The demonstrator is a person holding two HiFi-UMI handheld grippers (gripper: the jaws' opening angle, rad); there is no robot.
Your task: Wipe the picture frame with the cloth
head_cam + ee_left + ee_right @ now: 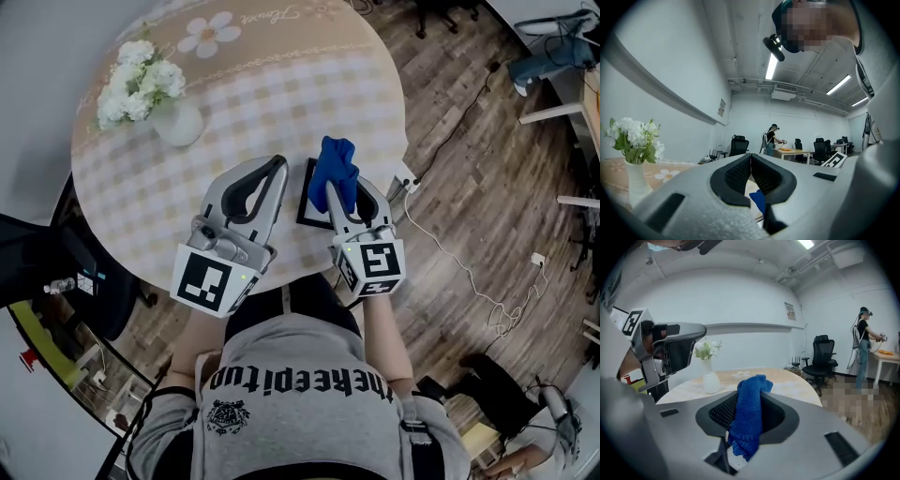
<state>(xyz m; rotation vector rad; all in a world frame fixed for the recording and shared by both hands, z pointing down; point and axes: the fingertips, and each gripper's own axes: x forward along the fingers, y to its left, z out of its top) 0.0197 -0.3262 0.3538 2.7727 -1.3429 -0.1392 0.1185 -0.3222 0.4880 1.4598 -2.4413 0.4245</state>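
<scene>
In the head view the picture frame (306,198) lies flat on the checked round table (272,84) near its front edge; only its dark left border shows. My right gripper (340,185) hovers over the frame, shut on a blue cloth (335,167) that bunches up above the jaws. In the right gripper view the cloth (748,413) hangs between the jaws of the right gripper (750,393). My left gripper (278,166) sits just left of the frame with its tips together and nothing held. The left gripper view shows the left gripper (751,158) with a bit of blue cloth (759,200) below.
A white vase (179,124) with white flowers (141,79) stands at the table's far left, also vase (711,381). A white cable (450,258) runs over the wooden floor on the right. Office chairs (824,357) and another person (770,139) at a desk are far off.
</scene>
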